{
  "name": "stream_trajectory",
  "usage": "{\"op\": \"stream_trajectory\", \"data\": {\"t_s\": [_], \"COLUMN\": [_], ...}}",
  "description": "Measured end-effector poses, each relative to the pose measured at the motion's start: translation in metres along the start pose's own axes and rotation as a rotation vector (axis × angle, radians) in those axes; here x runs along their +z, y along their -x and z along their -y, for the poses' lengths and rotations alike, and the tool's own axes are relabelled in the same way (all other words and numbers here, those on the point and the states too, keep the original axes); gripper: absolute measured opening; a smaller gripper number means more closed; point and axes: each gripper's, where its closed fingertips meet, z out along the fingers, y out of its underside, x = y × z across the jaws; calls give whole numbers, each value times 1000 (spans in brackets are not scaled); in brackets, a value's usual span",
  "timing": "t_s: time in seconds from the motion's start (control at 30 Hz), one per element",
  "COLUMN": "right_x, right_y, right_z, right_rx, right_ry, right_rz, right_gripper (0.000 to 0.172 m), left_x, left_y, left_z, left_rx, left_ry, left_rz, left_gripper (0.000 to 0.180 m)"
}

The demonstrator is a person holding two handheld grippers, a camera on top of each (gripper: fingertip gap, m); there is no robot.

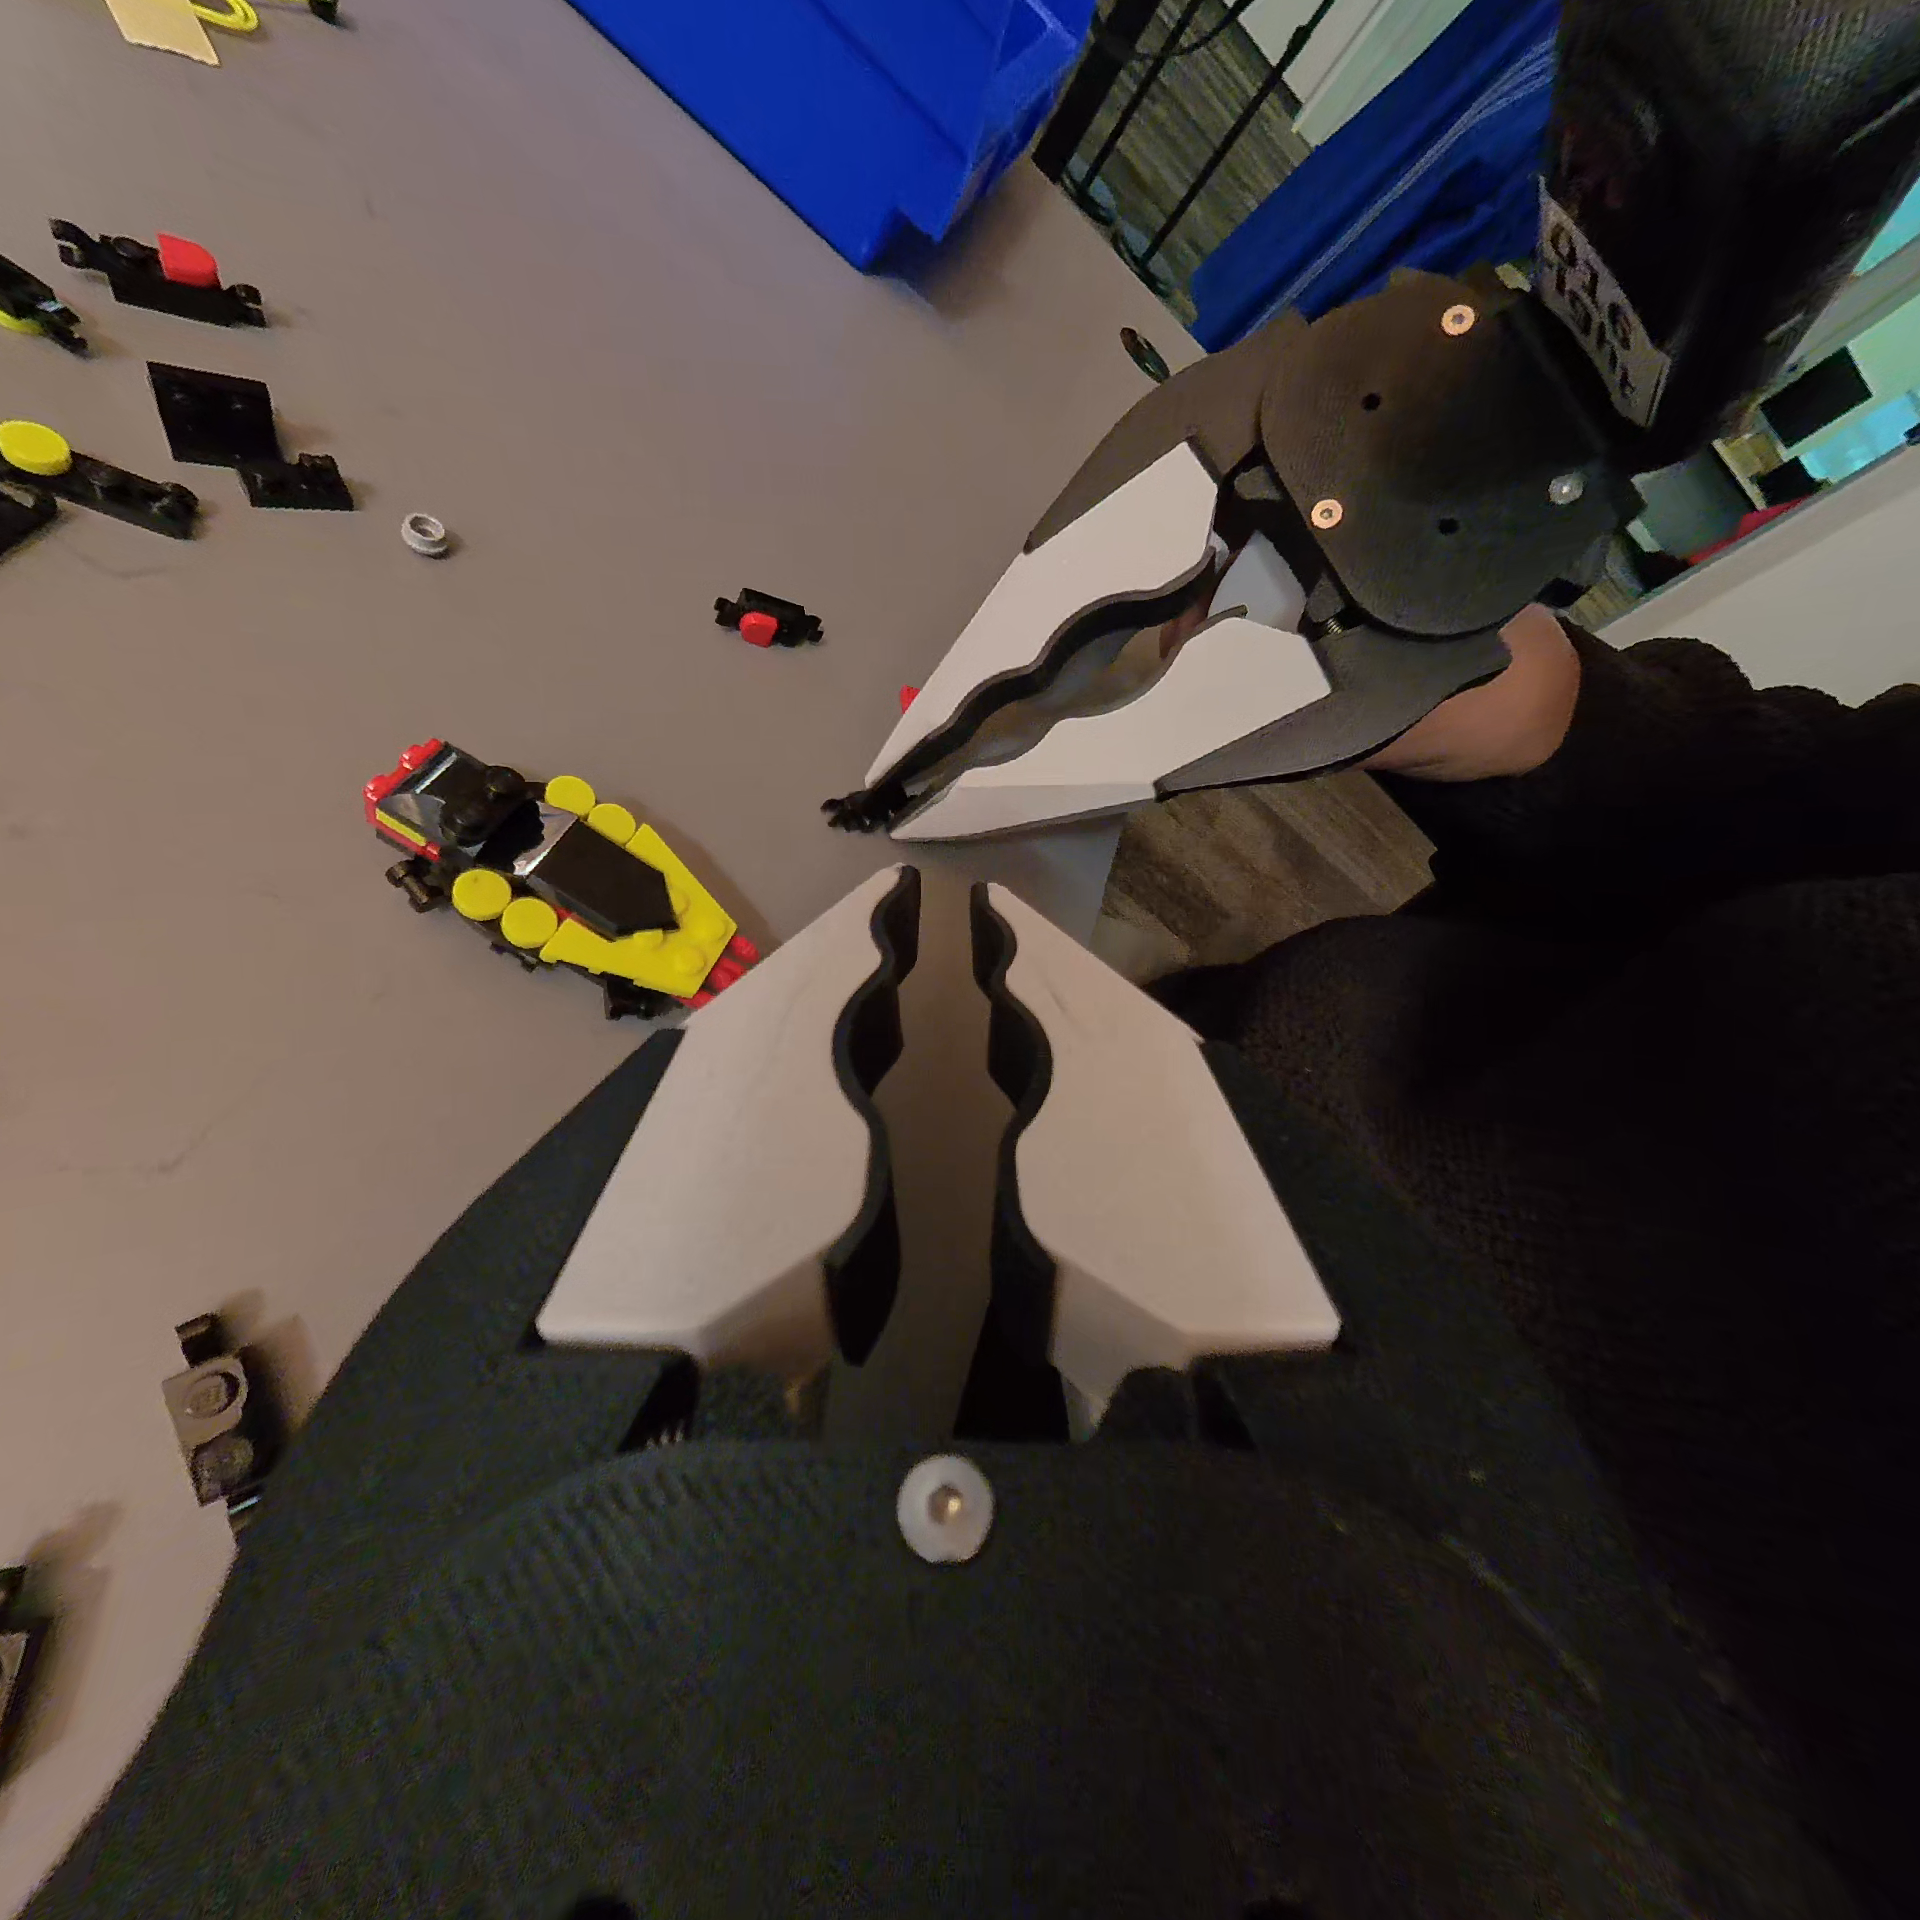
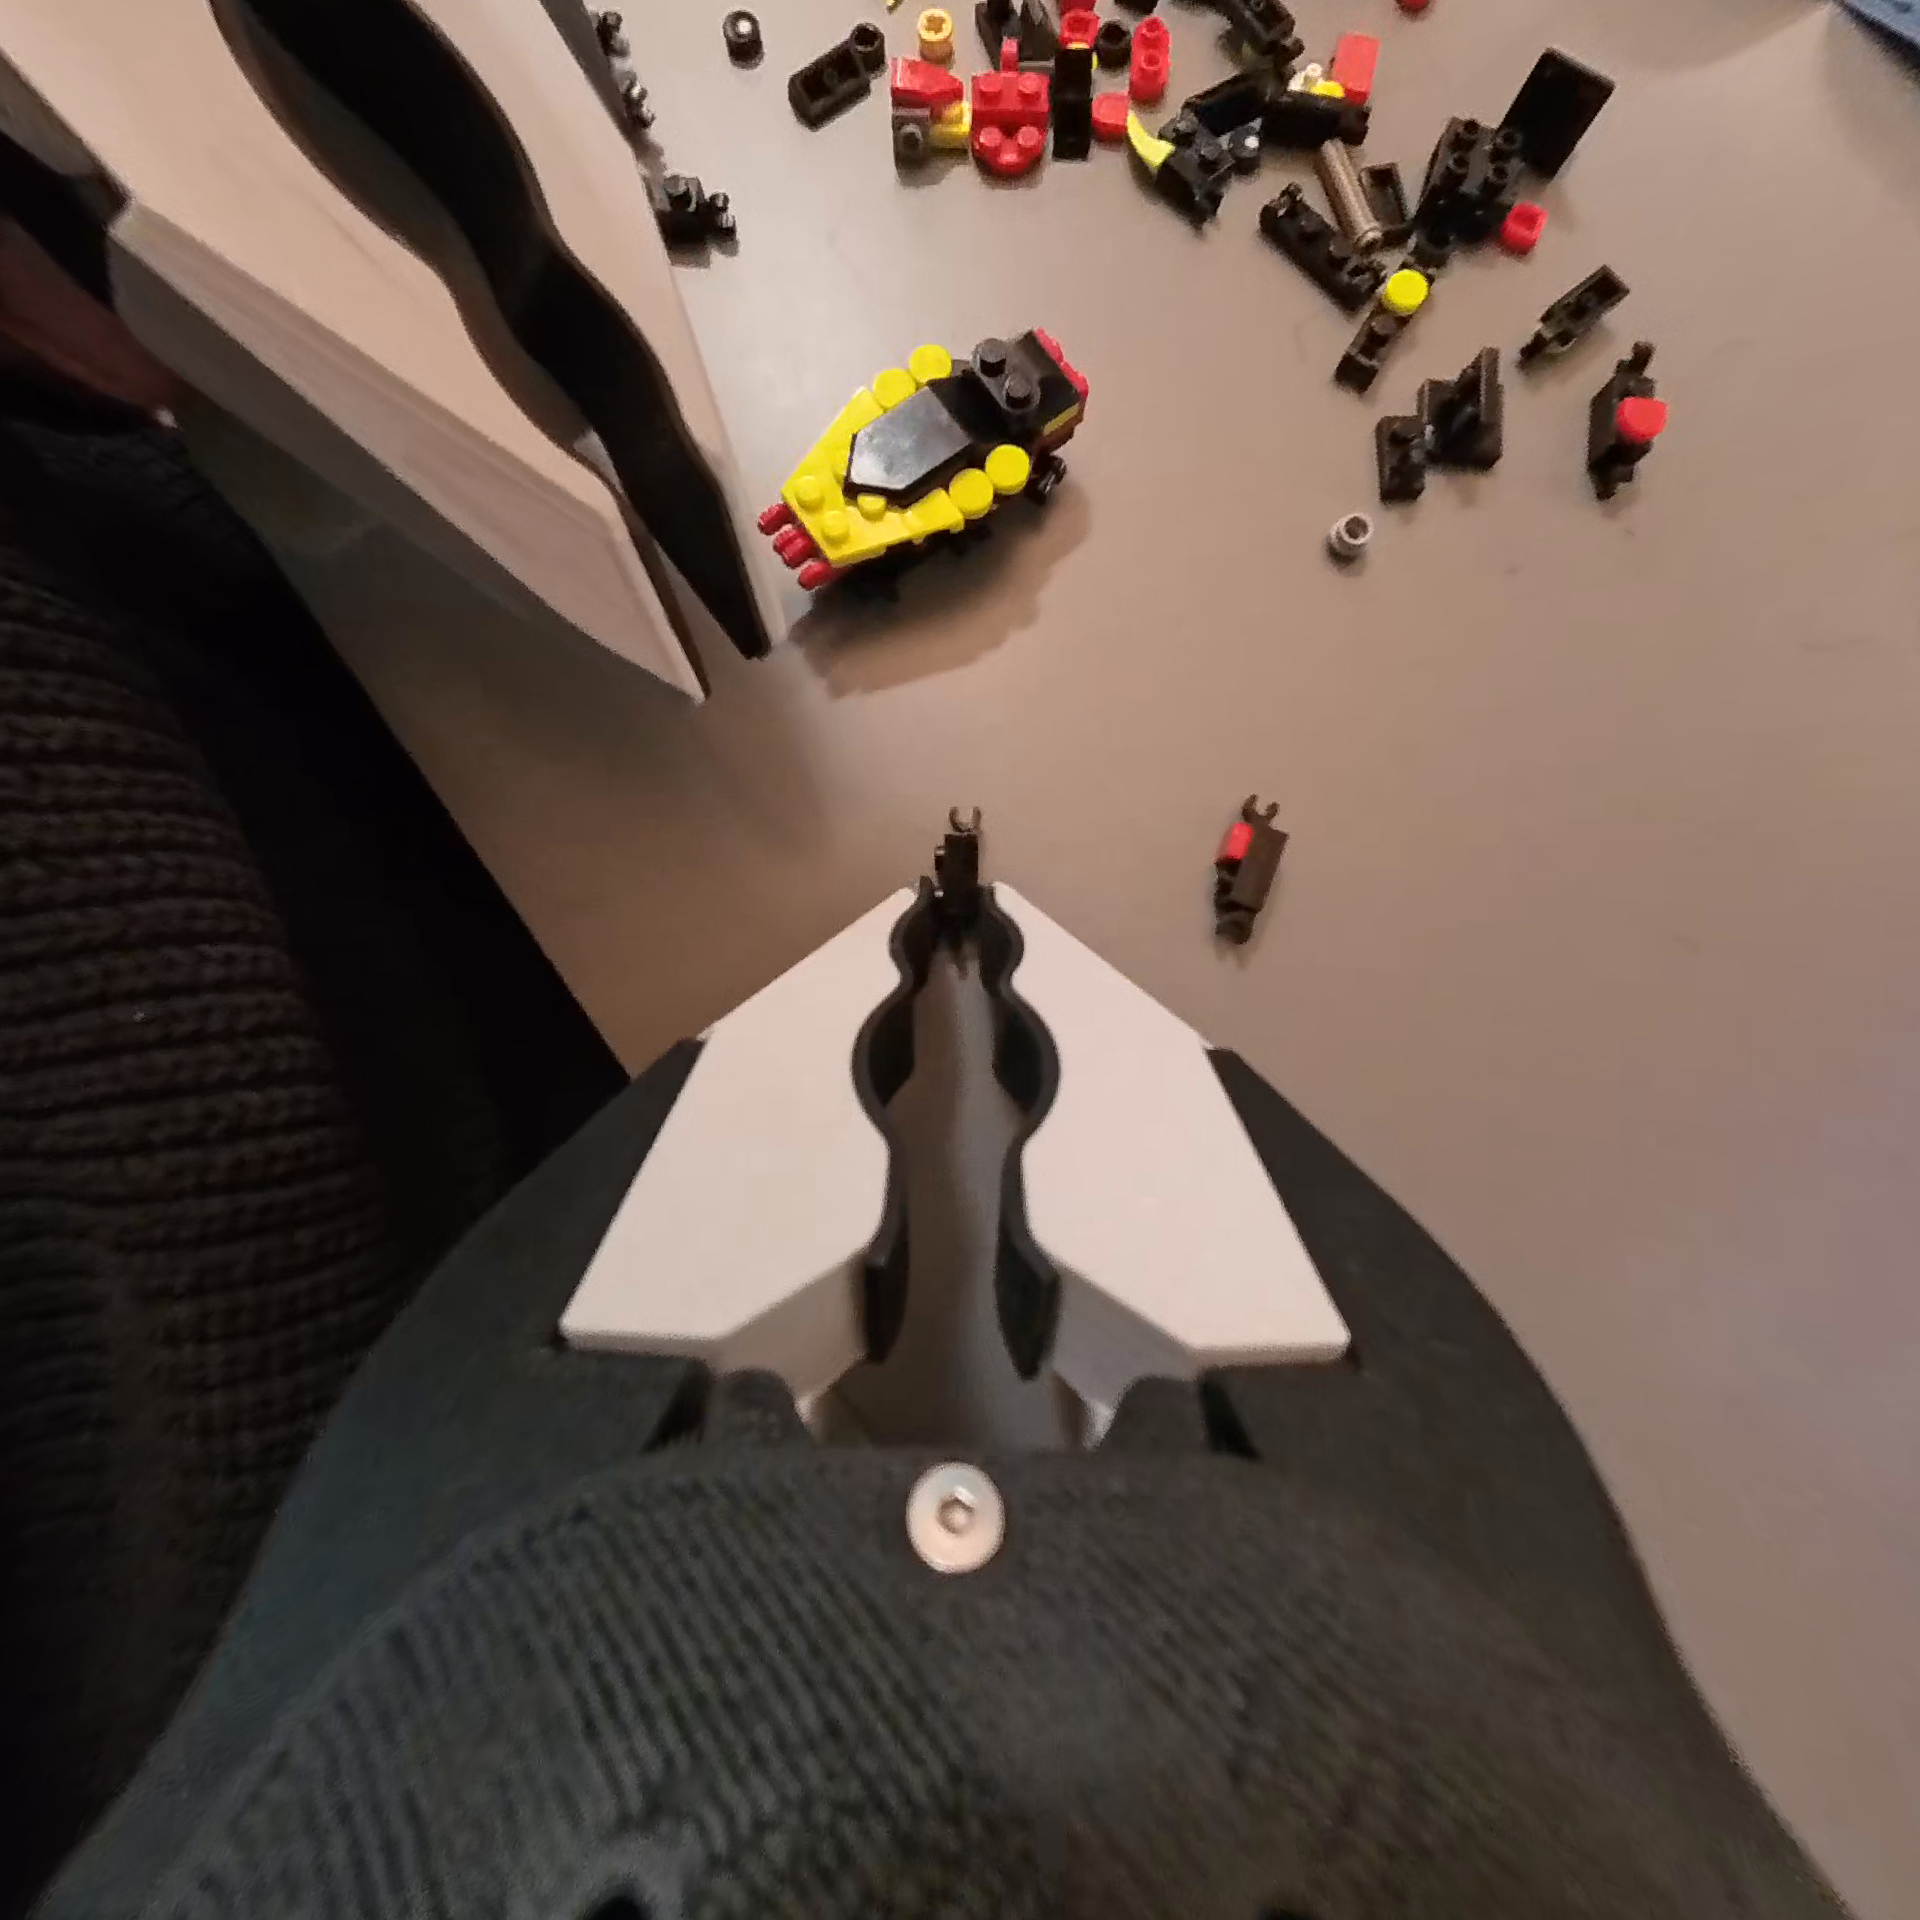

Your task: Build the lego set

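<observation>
Nearest to us, the left gripper (image 1: 943, 883) hangs over the grey table (image 1: 582, 436) with its jaws apart and nothing between them. Just to its left lies a yellow, black and red brick model (image 1: 566, 883). To the right, our right gripper (image 2: 958, 894) has its tips clamped on a small black clip piece (image 2: 961, 847), which juts out ahead of them. Farther right we see a black piece with a red stud (image 2: 1247, 868) lying apart; loose bricks (image 2: 1195, 114) are scattered beyond.
</observation>
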Motion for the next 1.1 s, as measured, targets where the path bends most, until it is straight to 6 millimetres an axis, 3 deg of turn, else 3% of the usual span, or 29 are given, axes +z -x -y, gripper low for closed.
{"op": "stream_trajectory", "data": {"t_s": [0.03, 0.3, 0.4, 0.53, 0.63, 1.1], "right_x": [0, -23, -36, -36, -36, -36], "right_y": [3, 37, 42, 50, 56, 58], "right_z": [2, 27, 34, 24, 24, 25], "right_rx": [14, 261, 265, 170, 115, 98], "right_ry": [-16, -211, -275, -228, -224, -227], "right_rz": [25, 468, 553, 556, 549, 555], "right_gripper": [6, 6, 6, 6, 6, 6], "left_x": [0, -1, 1, 0, 0, 0], "left_y": [0, -3, -13, -33, -30, -35], "left_z": [-1, 0, -5, 0, -1, -15], "left_rx": [0, 141, 158, 81, 68, 102], "left_ry": [4, 7, 30, -2, 5, 99], "left_rz": [0, -1, -65, -210, -204, -230], "left_gripper": [7, 22, 27, 25, 7, 11]}}
